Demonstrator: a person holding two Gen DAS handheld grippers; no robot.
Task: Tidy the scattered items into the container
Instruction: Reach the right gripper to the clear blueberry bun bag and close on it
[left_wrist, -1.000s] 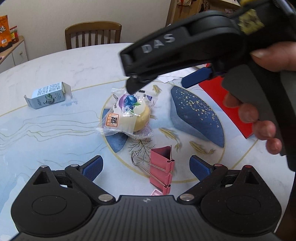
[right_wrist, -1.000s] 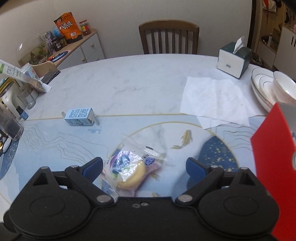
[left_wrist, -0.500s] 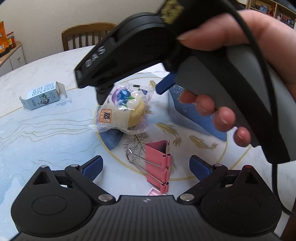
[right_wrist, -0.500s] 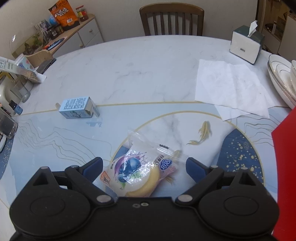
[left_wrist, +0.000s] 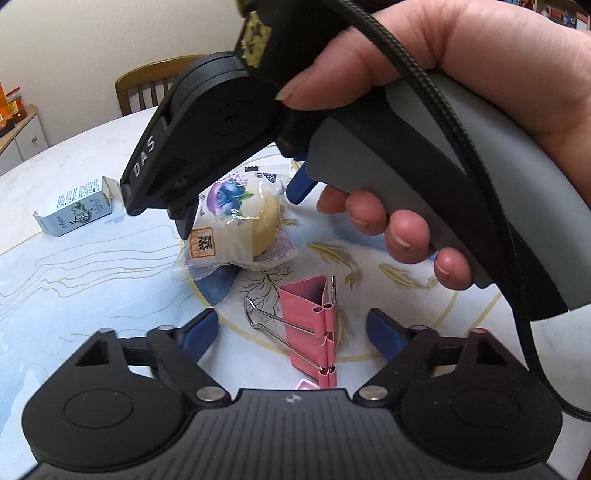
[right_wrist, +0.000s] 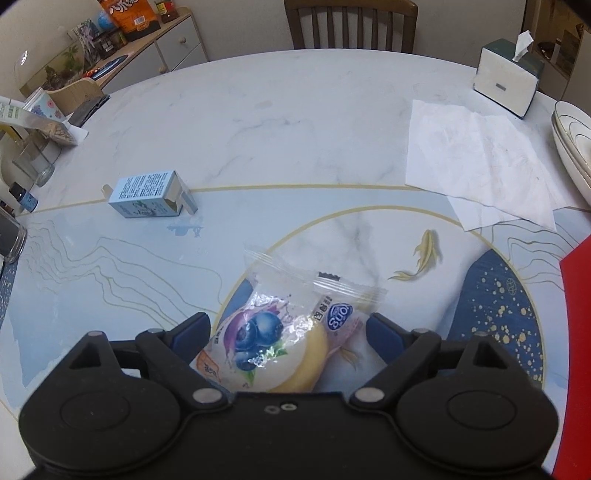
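Note:
A wrapped yellow pastry with a blueberry label lies on the table between the fingers of my open right gripper, which straddles it. In the left wrist view the pastry lies under the right gripper. My left gripper is open and empty, with a pink binder clip on the table between its fingers. A small light blue carton lies further left, also in the left wrist view. The red container's edge shows at the right.
A white paper sheet, a tissue box and stacked white plates are at the far right. Glass jars and clutter line the left edge. A wooden chair stands behind the table.
My right gripper has come down and forward over the pastry, which now sits between its fingers. The left gripper has stayed over the binder clip.

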